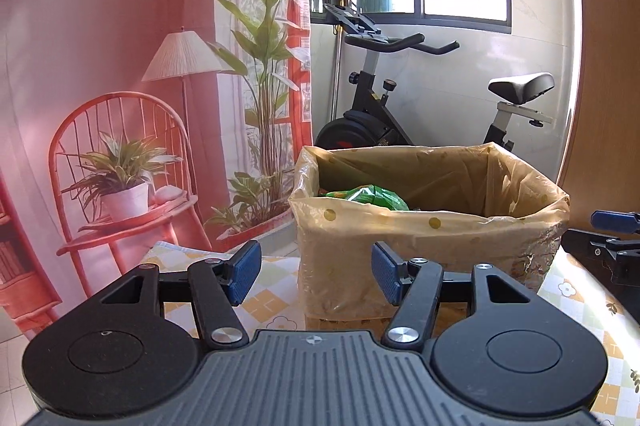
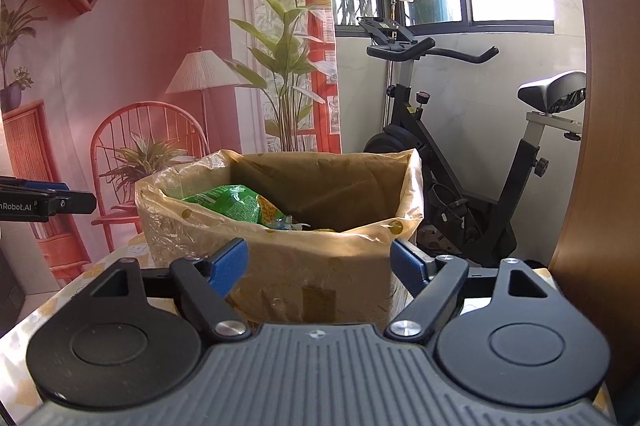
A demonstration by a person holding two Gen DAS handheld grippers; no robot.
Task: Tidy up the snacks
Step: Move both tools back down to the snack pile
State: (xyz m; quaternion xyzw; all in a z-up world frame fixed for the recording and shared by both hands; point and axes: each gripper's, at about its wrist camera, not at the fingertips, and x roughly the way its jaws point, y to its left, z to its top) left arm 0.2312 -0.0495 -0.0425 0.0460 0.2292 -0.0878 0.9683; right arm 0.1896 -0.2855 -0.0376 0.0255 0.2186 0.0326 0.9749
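Observation:
A cardboard box [image 1: 400,266] lined with a yellow dotted plastic bag stands on the table; it also shows in the right wrist view [image 2: 312,266]. A green snack bag [image 1: 368,197] lies inside it, seen too in the right wrist view [image 2: 232,204], with another wrapper [image 2: 286,223] beside it. My left gripper [image 1: 316,276] is open and empty, just short of the box's near left corner. My right gripper [image 2: 318,268] is open and empty, facing the box's near wall. Each gripper shows at the edge of the other's view: right gripper [image 1: 612,242], left gripper [image 2: 48,202].
The table has a yellow and white checked cloth [image 1: 272,290]. An exercise bike [image 1: 400,98] stands behind the box under a window. A printed pink backdrop [image 1: 120,106] hangs at the left. A wooden panel [image 2: 600,146] is at the right.

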